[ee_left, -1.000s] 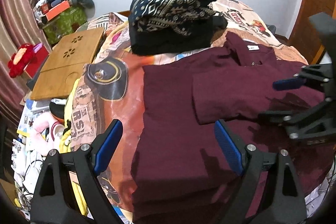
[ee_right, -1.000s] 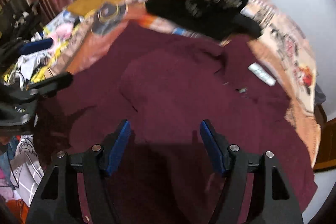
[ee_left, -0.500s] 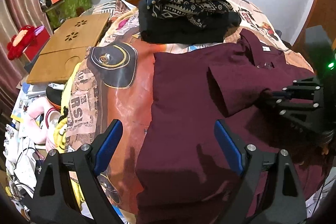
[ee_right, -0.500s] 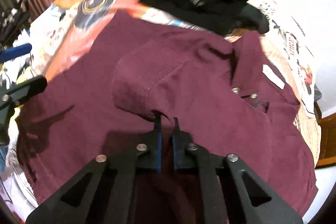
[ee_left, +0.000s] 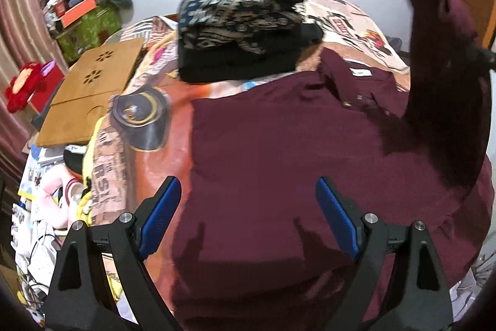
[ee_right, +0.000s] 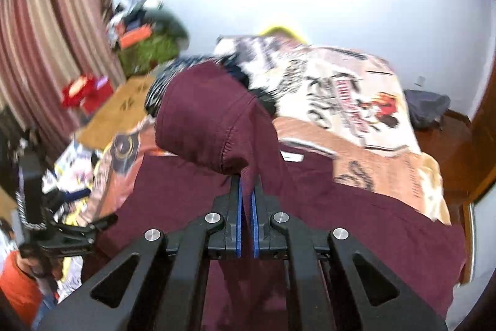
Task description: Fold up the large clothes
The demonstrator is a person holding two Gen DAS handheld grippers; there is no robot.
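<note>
on the bed (ee_left: pixel 356 20): maroon shirt (ee_left: pixel 279 145), mostly flat, unfolded. right gripper (ee_right: pixel 246 194) jaws pinching its raised sleeve (ee_right: pixel 204 117). left gripper (ee_left: pixel 245 216) jaws spread, empty.

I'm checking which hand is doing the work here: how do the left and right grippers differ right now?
The left gripper stands wide open with nothing between its pads; the right gripper is shut on the sleeve of the maroon shirt. The left hangs low over the flat shirt body, whereas the right holds the sleeve lifted clear of it. Both have black frames and blue pads.
</note>
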